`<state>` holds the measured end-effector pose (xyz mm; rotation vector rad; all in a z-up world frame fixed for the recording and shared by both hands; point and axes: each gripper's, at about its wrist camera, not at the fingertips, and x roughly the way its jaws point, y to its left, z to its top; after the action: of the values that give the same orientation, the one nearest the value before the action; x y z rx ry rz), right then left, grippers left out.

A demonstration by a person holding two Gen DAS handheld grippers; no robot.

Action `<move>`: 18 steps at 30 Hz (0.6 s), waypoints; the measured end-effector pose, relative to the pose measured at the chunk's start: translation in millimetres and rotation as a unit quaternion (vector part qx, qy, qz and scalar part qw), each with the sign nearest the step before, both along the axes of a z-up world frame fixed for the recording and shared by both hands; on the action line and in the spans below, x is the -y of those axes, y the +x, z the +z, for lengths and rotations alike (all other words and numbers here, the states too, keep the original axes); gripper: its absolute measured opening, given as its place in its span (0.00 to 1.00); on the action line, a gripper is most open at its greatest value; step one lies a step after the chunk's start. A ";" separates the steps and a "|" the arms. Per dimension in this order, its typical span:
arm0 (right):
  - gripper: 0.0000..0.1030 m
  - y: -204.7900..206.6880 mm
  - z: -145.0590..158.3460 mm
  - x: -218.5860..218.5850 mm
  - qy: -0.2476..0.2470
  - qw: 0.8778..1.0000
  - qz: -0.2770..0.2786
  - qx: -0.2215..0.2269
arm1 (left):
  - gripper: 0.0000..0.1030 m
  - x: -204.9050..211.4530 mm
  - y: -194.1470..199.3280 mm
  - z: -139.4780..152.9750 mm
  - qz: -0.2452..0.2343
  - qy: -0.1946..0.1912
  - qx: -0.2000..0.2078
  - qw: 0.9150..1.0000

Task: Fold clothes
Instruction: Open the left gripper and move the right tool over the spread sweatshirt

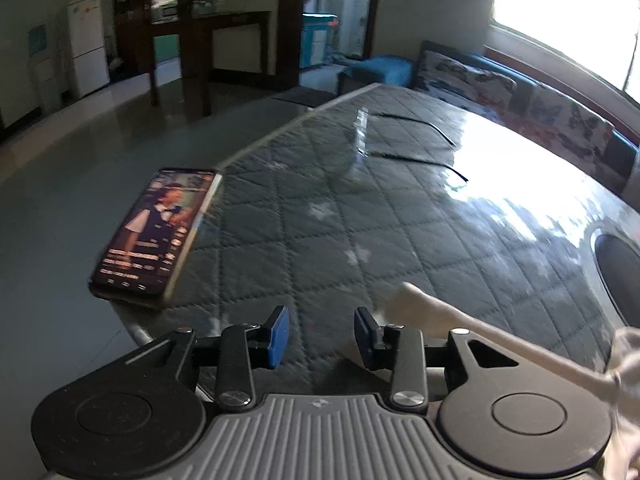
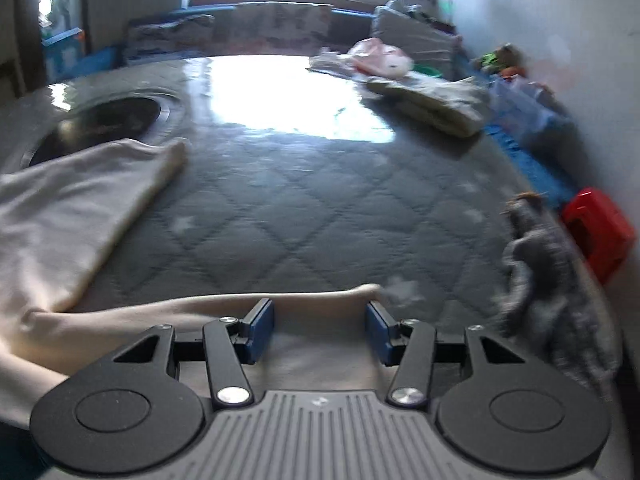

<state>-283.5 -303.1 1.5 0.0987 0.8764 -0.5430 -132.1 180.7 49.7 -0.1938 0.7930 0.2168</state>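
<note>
A cream garment [image 2: 68,216] lies on the grey quilted table [image 2: 304,216] at the left in the right wrist view; one of its parts runs along the near edge under my right gripper [image 2: 320,330]. That gripper is open, its blue pads on either side of the cream cloth edge. My left gripper [image 1: 322,334] is open and empty over the table's near edge. A cream strip of the garment [image 1: 472,328] shows just right of it, blurred.
A lit phone [image 1: 154,236] lies at the table's left edge. A grey knitted garment [image 2: 548,280] sits at the right edge. Folded clothes [image 2: 432,100] are piled at the far right. A dark round inset [image 2: 104,120] is in the table. A red stool [image 2: 596,228] stands beside it.
</note>
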 end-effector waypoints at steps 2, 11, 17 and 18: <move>0.49 -0.7 2.5 4.4 0.006 1.000 0.000 0.001 | 0.40 8.8 3.2 5.6 -0.025 -0.010 0.007 1.000; 0.50 39.3 29.8 -9.1 0.064 0.993 0.086 0.056 | 0.45 129.3 32.2 15.3 -0.254 -0.055 0.008 0.966; 0.50 78.4 32.7 -35.1 0.060 0.984 0.157 0.052 | 0.51 217.8 42.5 9.7 -0.394 -0.037 0.004 0.918; 0.50 85.7 32.7 -39.2 0.063 0.982 0.168 0.051 | 0.51 230.8 43.6 7.1 -0.412 -0.030 0.001 0.911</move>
<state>-197.8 -263.9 34.2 0.0908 0.8048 -0.1654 -88.6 -50.1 56.8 0.0946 0.8182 -0.6086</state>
